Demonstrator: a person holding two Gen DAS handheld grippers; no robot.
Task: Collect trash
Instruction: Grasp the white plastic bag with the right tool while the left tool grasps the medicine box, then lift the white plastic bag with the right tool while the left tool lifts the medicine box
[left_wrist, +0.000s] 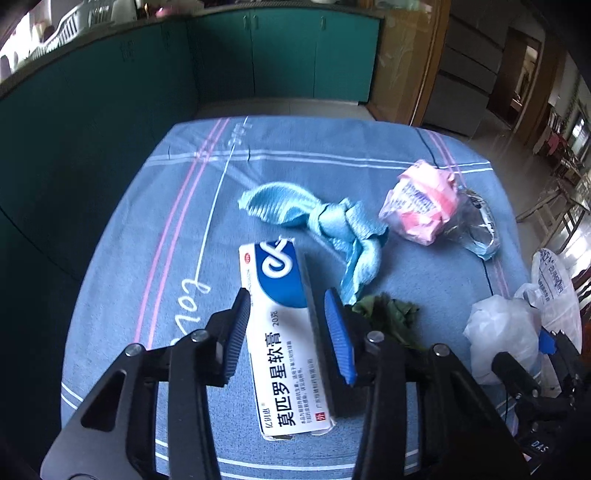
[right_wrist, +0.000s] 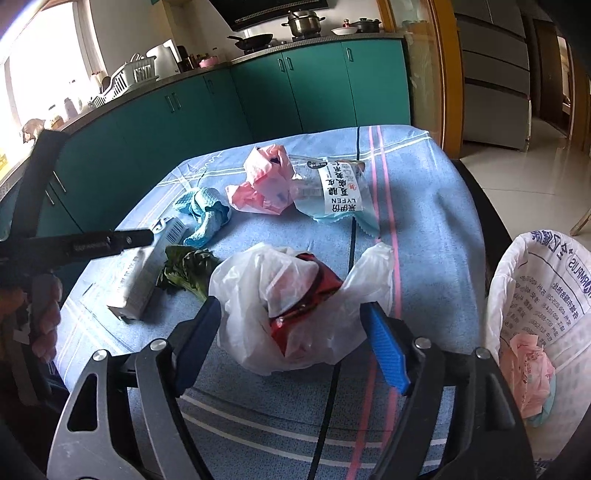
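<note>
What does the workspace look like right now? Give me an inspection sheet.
Surface: blue striped cloth, covers the table.
Job's things: ointment box; white plastic bag with a red wrapper inside; pink wrapper; clear packet; green leaf; lined bin at the table's right edge, pink paper already in it.
Clutter: knotted blue rag.
Grippers: left tongs straddle the box, contact unclear; right tongs open around the bag.
Cables: nothing seen.
Surroundings: teal cabinets, pots on the stove.
</note>
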